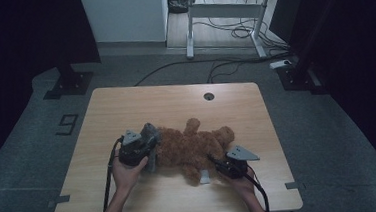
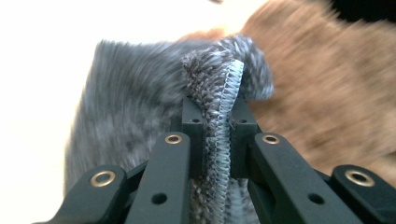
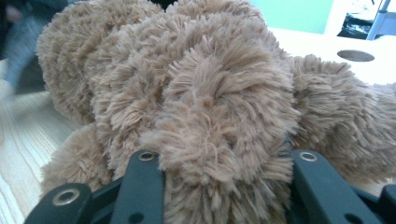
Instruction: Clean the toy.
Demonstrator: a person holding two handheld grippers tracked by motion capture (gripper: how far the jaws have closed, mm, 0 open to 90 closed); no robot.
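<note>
A brown teddy bear (image 1: 194, 145) lies on the wooden table (image 1: 126, 110). My left gripper (image 1: 150, 146) is at its left end, shut on a grey fuzzy cloth (image 1: 151, 133) that touches the bear. In the left gripper view the gripper (image 2: 217, 112) pinches the cloth's stitched edge (image 2: 226, 107), with the cloth (image 2: 126, 93) hanging to the left and the bear (image 2: 327, 84) to the right. My right gripper (image 1: 215, 163) is at the bear's near right side. In the right gripper view it (image 3: 224, 163) is shut on a thick limb of the bear (image 3: 201, 84).
A round cable hole (image 1: 209, 96) is in the table's far middle. A small white tag (image 1: 204, 176) lies by the bear's near side. A white desk frame (image 1: 224, 13) and floor cables (image 1: 233, 62) are beyond the table.
</note>
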